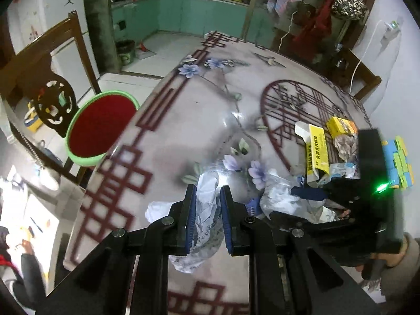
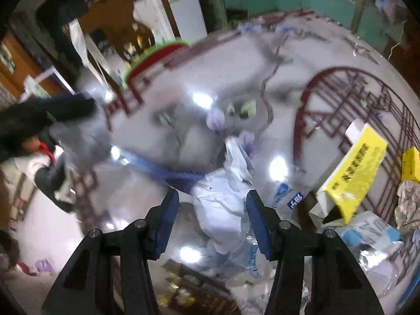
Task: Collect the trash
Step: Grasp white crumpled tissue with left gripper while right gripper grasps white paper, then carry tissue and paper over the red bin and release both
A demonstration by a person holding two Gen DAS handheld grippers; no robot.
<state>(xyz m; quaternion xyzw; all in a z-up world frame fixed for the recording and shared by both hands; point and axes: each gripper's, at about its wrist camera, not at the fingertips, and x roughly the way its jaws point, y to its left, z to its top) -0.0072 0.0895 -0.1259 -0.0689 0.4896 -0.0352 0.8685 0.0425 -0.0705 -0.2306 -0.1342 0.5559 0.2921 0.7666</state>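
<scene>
My left gripper (image 1: 207, 191) is shut on a crumpled white plastic bag (image 1: 204, 218) above the flower-patterned table (image 1: 183, 120). My right gripper (image 2: 212, 197) is open around crumpled white plastic wrapping (image 2: 223, 204); it also shows at the right of the left wrist view (image 1: 309, 194). More trash lies to the right: a yellow and white carton (image 2: 351, 173), a smaller yellow box (image 1: 341, 127), crumpled brownish paper (image 2: 409, 204) and clear wrappers with blue print (image 2: 367, 233).
A green-rimmed red stool (image 1: 101, 126) and a dark wooden chair (image 1: 47, 84) stand left of the table. Another chair (image 1: 362, 78) is at the far right. A blue and yellow block toy (image 1: 399, 160) sits at the table's right edge.
</scene>
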